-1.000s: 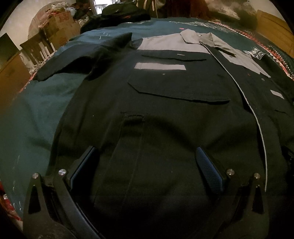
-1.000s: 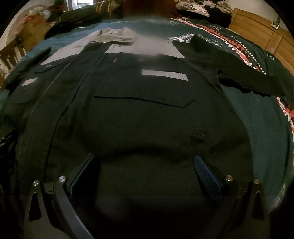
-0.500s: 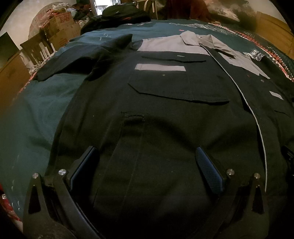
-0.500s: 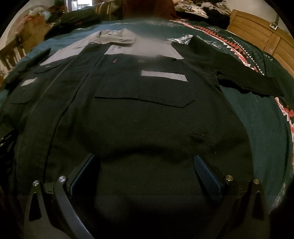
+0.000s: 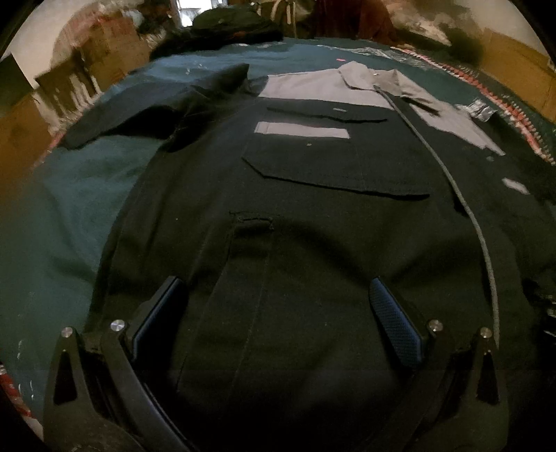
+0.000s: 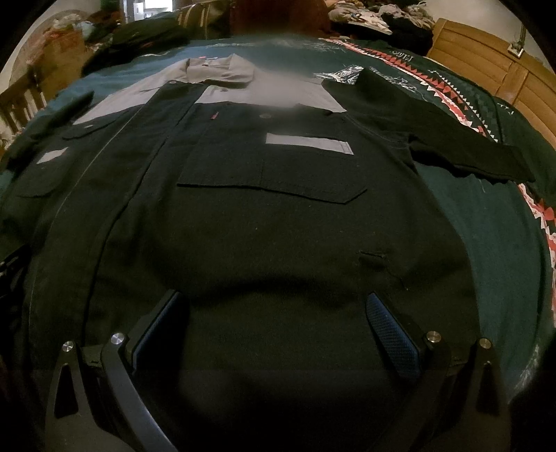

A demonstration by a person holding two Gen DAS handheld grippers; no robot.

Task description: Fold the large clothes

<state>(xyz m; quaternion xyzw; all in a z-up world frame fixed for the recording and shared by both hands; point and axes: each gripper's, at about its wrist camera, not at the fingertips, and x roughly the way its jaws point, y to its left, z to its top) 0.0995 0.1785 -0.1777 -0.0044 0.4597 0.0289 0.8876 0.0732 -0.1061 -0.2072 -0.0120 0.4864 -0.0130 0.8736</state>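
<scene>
A large black work shirt (image 5: 312, 215) with grey shoulders and collar lies flat, front up, on a teal bedspread (image 5: 69, 215). Its left sleeve (image 5: 146, 114) stretches out to the left. My left gripper (image 5: 274, 288) is open, low over the shirt's lower left front, its fingers spread with only flat cloth between them. In the right wrist view the same shirt (image 6: 278, 215) fills the frame and its right sleeve (image 6: 462, 153) lies out to the right. My right gripper (image 6: 274, 302) is open over the lower right front, holding nothing.
The bedspread (image 6: 504, 243) has a red and white triangle border (image 6: 434, 94) on the right. A wooden headboard or cabinet (image 6: 493, 62) stands at the right. Dark clothes (image 5: 226, 24) are piled beyond the bed, and boxes and clutter (image 5: 104, 45) stand at the far left.
Both grippers have drifted slightly forward over the shirt and the left view is a little blurred. Neither gripper has changed its opening. The shirt has not moved.
</scene>
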